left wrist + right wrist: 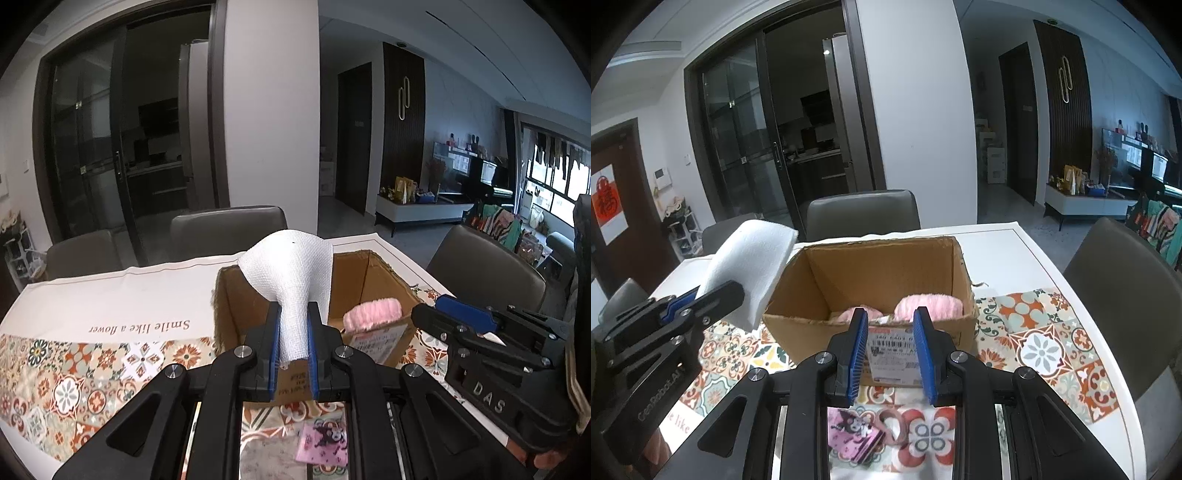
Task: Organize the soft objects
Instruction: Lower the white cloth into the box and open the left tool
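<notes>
My left gripper (294, 306) is shut on a white textured cloth (291, 266), which stands up from the jaws over the near left corner of an open cardboard box (373, 273). In the right wrist view the same cloth (750, 266) hangs from the left gripper (735, 295) just left of the box (871, 266). Pink fluffy items (929, 304) lie inside the box. My right gripper (891, 314) hovers in front of the box's near wall, its blue pads (858, 350) narrowly apart with nothing between them.
The table carries a patterned tablecloth (1045, 347). A pink cartoon packet (855, 435) and a pinkish ring (892, 424) lie on it below my right gripper. Grey chairs (862, 210) stand at the far side and one (1123, 273) at the right.
</notes>
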Demonstrator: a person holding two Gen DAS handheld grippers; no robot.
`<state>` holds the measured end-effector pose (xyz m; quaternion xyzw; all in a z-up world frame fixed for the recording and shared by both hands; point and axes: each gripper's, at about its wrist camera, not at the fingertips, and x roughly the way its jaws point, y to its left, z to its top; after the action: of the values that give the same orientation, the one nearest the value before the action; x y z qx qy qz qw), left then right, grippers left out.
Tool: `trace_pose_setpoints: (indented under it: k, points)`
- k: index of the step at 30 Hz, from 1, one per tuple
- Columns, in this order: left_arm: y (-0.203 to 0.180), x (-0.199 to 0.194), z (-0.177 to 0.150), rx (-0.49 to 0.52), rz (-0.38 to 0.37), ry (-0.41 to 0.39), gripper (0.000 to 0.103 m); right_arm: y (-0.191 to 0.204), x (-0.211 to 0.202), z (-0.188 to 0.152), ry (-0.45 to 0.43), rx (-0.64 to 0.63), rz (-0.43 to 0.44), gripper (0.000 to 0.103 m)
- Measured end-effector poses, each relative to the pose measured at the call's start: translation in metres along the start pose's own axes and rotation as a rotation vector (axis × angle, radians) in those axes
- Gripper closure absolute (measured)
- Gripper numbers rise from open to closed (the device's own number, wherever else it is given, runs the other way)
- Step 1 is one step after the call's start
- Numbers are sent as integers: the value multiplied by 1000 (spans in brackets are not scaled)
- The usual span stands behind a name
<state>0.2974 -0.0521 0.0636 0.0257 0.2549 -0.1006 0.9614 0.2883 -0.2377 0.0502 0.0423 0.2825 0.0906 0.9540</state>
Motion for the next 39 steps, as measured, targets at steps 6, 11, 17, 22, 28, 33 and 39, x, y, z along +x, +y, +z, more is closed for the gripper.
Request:
trace_pose_setpoints:
  k: [6,11,17,22,28,33,39]
  points:
    - [-7,33,14,29,-7,26,89,-6,14,6,9,-2,-13,76]
    - [-11,60,22,56,-31,61,88,-14,29,12,27,1,-24,76]
    - [-15,81,25,65,-37,89,66,-19,43,17,50,1,-39,75]
    - [-11,83,23,71,-19,87,55,-24,50,18,65,13,-50,73]
    - [-5,69,16,81,9,61,49,-21,53,14,83,15,-55,62]
    - [3,47,6,84,59,40,40,-14,46,9,71,4,-54,50]
    - [15,17,-10,75,114,23,32,1,38,-2,72,-4,-23,42]
